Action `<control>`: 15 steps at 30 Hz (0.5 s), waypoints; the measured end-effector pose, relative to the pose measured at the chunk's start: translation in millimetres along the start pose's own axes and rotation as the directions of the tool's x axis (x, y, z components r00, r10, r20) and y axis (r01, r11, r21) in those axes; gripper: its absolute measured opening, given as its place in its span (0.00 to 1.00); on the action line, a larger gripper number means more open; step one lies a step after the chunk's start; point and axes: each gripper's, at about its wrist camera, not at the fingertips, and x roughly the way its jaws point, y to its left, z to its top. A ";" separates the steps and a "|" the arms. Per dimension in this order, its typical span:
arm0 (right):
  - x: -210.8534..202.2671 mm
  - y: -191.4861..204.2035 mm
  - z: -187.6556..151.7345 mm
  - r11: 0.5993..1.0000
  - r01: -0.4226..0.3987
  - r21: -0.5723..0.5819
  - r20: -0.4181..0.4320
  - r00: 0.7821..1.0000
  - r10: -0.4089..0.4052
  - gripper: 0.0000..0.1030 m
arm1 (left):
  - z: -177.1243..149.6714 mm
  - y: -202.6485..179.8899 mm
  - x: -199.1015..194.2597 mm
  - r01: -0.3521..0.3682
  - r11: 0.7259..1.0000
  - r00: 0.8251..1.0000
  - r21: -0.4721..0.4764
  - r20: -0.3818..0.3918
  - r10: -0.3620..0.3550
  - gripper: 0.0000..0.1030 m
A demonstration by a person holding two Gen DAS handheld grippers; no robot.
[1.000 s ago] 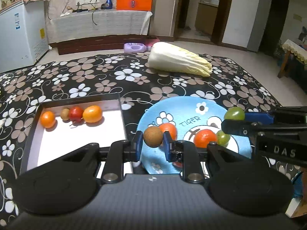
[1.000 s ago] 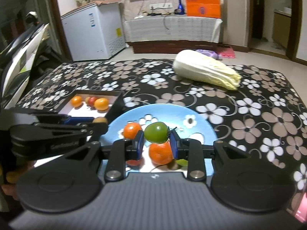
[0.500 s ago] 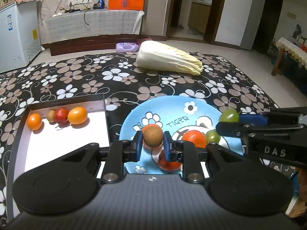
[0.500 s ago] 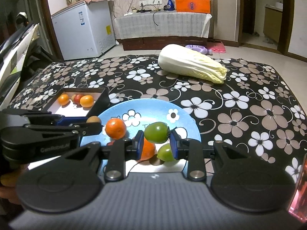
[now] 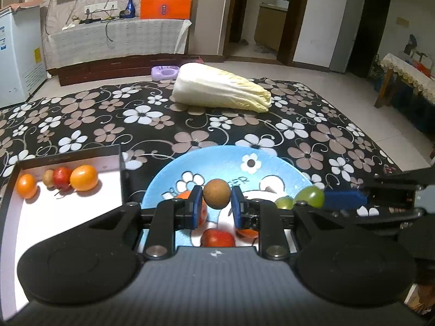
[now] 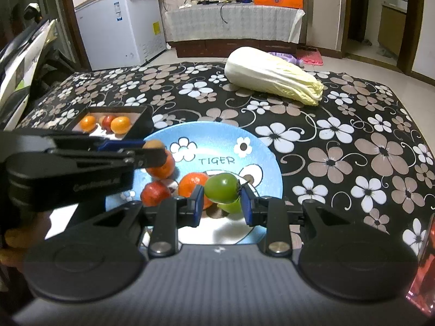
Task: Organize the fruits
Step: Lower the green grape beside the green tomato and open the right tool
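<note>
My left gripper (image 5: 216, 206) is shut on a small brown round fruit (image 5: 216, 193), held above the blue plate (image 5: 225, 160). My right gripper (image 6: 221, 202) is shut on a green tomato (image 6: 221, 187) above the same plate (image 6: 217, 138). On the plate lie two oranges (image 6: 193, 183), a red fruit (image 6: 155, 193) and a second green tomato (image 6: 231, 207). The black box with a white floor (image 5: 54, 212) left of the plate holds two oranges (image 5: 83, 178), a red fruit (image 5: 62, 178) and a small brown fruit (image 5: 49, 178).
A napa cabbage (image 5: 220, 88) lies at the far side of the black floral tablecloth (image 5: 95, 116). Each gripper shows in the other's view beside the plate. A white freezer (image 6: 119, 24) and a covered TV bench stand beyond the table.
Both grippers have risen and drawn back toward the near side of the plate, each still holding its fruit. The fruits on the plate and in the box have not moved.
</note>
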 end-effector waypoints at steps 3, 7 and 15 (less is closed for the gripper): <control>0.8 0.2 -2.1 1.000 -0.002 -0.011 -0.012 1.000 0.002 0.31 | 2.4 -3.5 5.1 0.007 1.000 1.000 0.004 0.003 -0.007 0.26; 1.3 0.3 -4.1 1.000 -0.006 -0.018 -0.024 1.000 0.005 0.31 | 4.3 -7.5 12.5 0.018 1.000 1.000 0.001 0.000 -0.018 0.26; 1.6 1.2 -7.3 0.999 -0.016 -0.035 -0.042 0.999 0.015 0.31 | 5.3 -15.7 25.2 0.026 1.000 1.000 0.007 -0.007 -0.026 0.26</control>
